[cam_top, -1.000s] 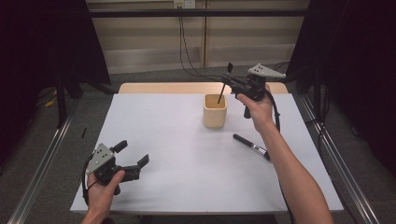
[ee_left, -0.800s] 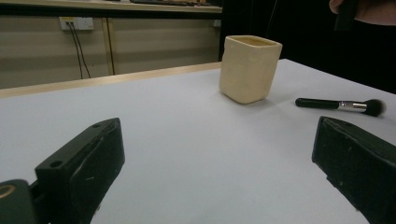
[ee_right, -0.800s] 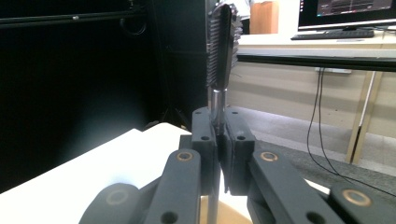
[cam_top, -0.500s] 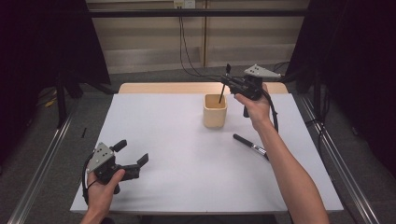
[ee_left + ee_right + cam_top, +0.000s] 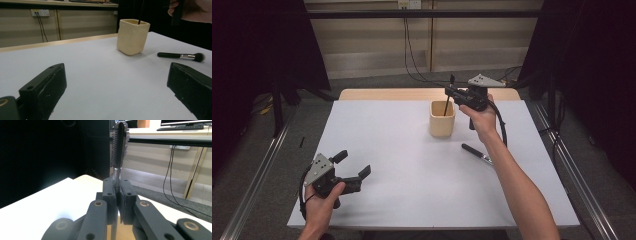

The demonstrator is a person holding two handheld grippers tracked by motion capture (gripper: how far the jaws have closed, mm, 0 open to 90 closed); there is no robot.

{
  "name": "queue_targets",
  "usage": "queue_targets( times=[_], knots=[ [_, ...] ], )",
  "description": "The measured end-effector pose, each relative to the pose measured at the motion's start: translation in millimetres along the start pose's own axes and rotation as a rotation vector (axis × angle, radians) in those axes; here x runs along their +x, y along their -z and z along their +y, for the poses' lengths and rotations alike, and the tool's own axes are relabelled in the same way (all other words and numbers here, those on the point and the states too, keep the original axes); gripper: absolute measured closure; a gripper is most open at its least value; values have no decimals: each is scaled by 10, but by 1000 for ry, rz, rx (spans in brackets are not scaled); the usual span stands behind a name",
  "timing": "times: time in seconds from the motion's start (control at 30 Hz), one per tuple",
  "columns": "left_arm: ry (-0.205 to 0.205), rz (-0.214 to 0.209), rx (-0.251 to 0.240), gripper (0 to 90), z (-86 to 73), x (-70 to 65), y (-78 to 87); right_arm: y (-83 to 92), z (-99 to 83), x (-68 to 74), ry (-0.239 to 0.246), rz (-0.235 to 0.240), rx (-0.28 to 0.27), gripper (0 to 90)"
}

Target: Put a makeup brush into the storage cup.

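Observation:
A cream square cup (image 5: 442,119) (image 5: 132,37) stands at the far middle of the white table (image 5: 387,140). My right gripper (image 5: 451,92) (image 5: 118,185) hovers just above the cup, shut on a thin black brush (image 5: 446,104). The brush's comb-like head (image 5: 120,145) sticks up above the jaws and its lower end reaches down into the cup. A black makeup brush (image 5: 477,153) (image 5: 181,55) with a silver ferrule lies on the table to the right of the cup. My left gripper (image 5: 353,163) (image 5: 116,72) rests near the front left corner, open with nothing between its jaws.
A wooden strip (image 5: 387,94) runs along the table's far edge. Cables (image 5: 412,55) hang down the back wall. Metal rails (image 5: 257,175) flank the table on the floor at both sides.
My right gripper has sunk a little with the thin brush, bringing its lower end deeper into the cup. The left gripper has stayed where it was.

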State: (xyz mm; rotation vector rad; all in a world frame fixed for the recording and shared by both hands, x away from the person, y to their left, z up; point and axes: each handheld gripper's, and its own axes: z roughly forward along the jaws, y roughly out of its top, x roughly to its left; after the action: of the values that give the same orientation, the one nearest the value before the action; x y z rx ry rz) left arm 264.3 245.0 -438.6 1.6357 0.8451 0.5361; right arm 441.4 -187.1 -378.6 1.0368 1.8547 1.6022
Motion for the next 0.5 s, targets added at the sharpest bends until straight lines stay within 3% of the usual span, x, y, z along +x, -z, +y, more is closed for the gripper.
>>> queue_targets(
  times=[0.5],
  knots=[
    [-21, 3, 8, 25, 1, -12, -1, -38, -150, -35, -22, 10, 41, 855]
  ],
)
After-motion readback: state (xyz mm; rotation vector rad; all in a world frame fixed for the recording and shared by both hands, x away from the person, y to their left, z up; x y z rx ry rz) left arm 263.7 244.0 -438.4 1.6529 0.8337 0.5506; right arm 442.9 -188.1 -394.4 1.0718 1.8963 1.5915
